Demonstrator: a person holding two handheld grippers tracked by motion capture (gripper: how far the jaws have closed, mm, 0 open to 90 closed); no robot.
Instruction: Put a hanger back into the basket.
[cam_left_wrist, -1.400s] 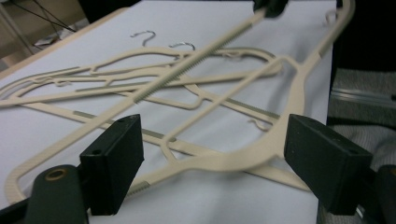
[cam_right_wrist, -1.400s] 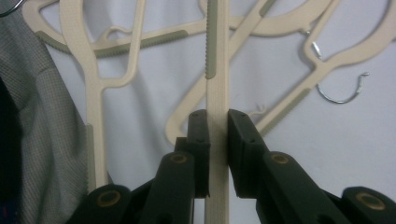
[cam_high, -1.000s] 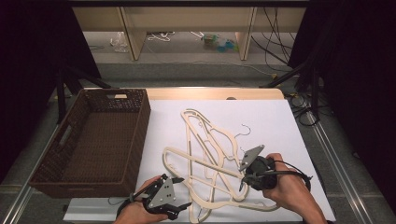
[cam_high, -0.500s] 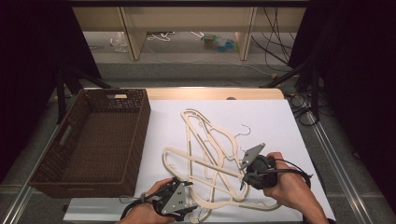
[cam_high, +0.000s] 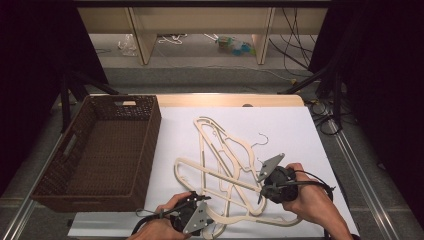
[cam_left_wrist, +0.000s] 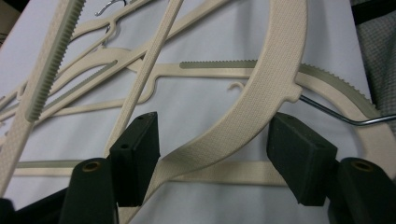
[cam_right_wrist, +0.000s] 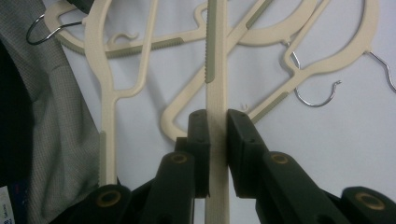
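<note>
Several cream plastic hangers (cam_high: 220, 150) with wire hooks lie tangled on the white table top. My right gripper (cam_high: 264, 189) is at their right side, shut on a straight ribbed hanger bar (cam_right_wrist: 217, 135) that runs up between its pads. My left gripper (cam_high: 202, 214) is at the front edge. A curved textured hanger arm (cam_left_wrist: 219, 140) passes between its two pads (cam_left_wrist: 137, 156), which stand apart from it on both sides. Those jaws have just been closing in on the arm. A wire hook (cam_left_wrist: 336, 114) runs behind the right pad.
A dark wicker basket (cam_high: 150, 145) stands on the left half of the table, next to the hangers. The white sheet (cam_high: 290, 130) ends near the right rail. Shelves and cables are beyond the far edge.
My left hand has slid rightward along the front edge, in under the nearest hanger. The right hand and its hanger bar have kept still.
</note>
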